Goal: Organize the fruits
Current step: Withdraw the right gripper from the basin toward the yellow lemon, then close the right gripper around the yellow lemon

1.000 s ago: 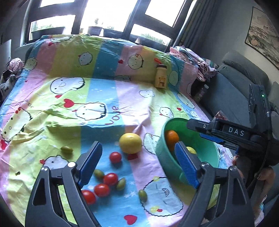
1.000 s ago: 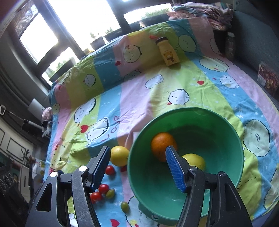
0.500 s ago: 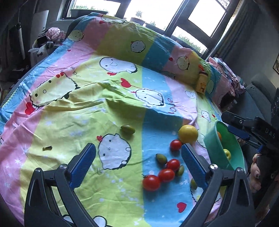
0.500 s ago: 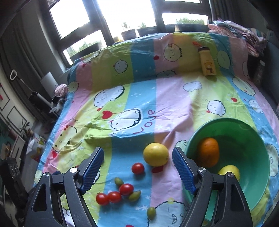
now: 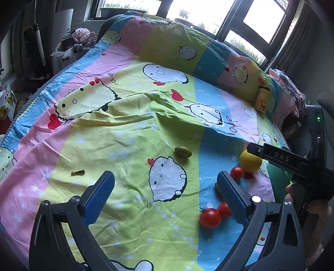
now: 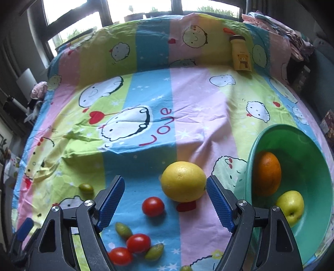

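Hovering over the bed, left gripper [image 5: 166, 184] is spread wide with nothing between its ribbed blue pads [image 5: 100, 195]; right gripper [image 6: 165, 198] is likewise released, empty, black frame, textured blue pads [image 6: 219, 201].

Left wrist view, left to right: small dark-green stem scrap [image 5: 77, 172] on the yellow-green stripe, oval green olive-like fruit [image 5: 183, 151] alone mid-sheet, glossy round red tomatoes [image 5: 209, 217] just beside the right finger, another tomato [image 5: 236, 173] touching or nearly touching the big yellow citrus [image 5: 250, 161]. Right gripper's black body marked "DAS" [image 5: 292, 162] crosses the right edge.

Right wrist view, left to right: lone green oval fruit [image 6: 86, 188], small green one [image 6: 123, 229], two shiny tomatoes [image 6: 138, 242] touching each other, green fruit [image 6: 154, 252] against them, single tomato [image 6: 153, 206] between the pads, dimpled yellow citrus [image 6: 183, 181] just beside the right pad, sitting partly over a printed red heart. Smooth green plastic bowl [image 6: 309, 141] at the right, tilted, holding an orange [image 6: 267, 174] and a yellow-green apple [image 6: 291, 204], close together.

Surface: wrinkled cotton bedsheet [image 6: 187, 104], pastel stripes, cartoon faces, "Love" print. Yellow bear bottle [image 6: 240, 54] lies near the raised far edge. Windows [image 6: 73, 18] behind, bright; clothes pile [image 6: 292, 41] far right.
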A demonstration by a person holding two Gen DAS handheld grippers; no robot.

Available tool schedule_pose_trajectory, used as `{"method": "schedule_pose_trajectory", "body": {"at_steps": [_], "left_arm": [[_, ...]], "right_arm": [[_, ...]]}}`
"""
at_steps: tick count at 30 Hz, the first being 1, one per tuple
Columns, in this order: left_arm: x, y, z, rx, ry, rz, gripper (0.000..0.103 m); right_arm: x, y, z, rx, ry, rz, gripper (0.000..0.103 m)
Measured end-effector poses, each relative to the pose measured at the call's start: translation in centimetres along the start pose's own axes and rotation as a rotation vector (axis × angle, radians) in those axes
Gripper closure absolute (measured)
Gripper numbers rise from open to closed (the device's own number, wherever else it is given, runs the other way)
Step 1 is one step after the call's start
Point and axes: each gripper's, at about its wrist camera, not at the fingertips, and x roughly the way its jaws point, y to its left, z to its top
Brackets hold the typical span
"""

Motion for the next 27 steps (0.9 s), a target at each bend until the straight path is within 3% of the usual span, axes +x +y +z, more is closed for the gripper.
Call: {"method": "schedule_pose_trajectory", "body": {"at_steps": [6, 11, 16, 19, 27], "left_arm": [[-0.1, 1.2, 0.3, -0.046, 0.007, -0.009, 0.004], [0.0, 1.4, 0.3, -0.05, 0.013, 0.004, 0.004], [-0.1, 1.8, 0.4, -0.06, 0.012, 0.009, 0.004], [-0.2, 2.1, 0.5, -0.071, 0.015, 0.008, 0.004], [-0.3, 2.3, 0.5, -0.079, 0.015, 0.016, 0.004]], "right_arm": [[1.9, 0.8, 0.1, -0.072, -0.015, -0.154, 0.022], [2.7, 1.6, 0.1, -0.126, -0.019, -0.201, 0.022], [3.5, 2.2, -0.4, -0.17, -0.012, -0.297, 0.037], [3.2, 1.9, -0.4, -0.165, -0.02, -0.286, 0.046], [2.1, 0.8, -0.2, -0.097, -0.018, -0.193, 0.048]]}}
